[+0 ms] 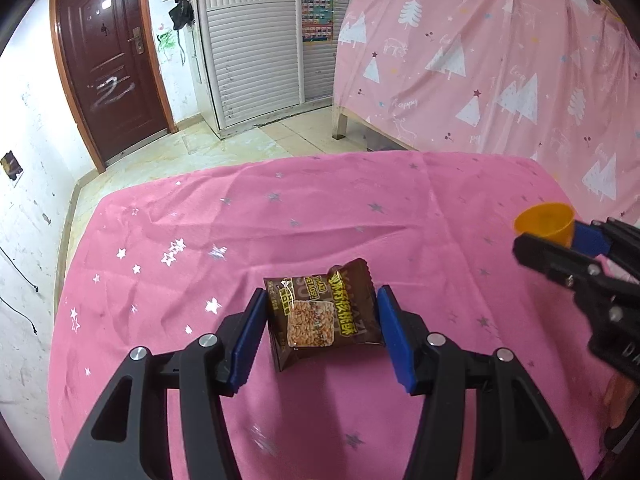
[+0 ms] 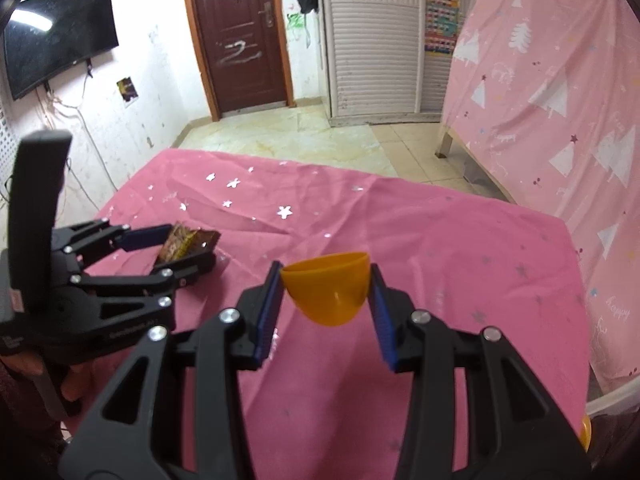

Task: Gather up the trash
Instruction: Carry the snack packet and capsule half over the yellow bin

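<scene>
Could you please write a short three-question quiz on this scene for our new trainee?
1. True or false: the right gripper holds an orange cup.
2. What sits between the left gripper's fingers: A a bottle, B a brown snack packet, C a spoon?
3. What colour is the star-printed tablecloth?

Key: 1 true, its pads press on the cup's sides. 2 B, the packet lies on the cloth. 3 pink.

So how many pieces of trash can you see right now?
2. A brown snack wrapper sits between the left gripper's jaws, and an orange cup is clamped in the right gripper. More may lie outside view.
</scene>
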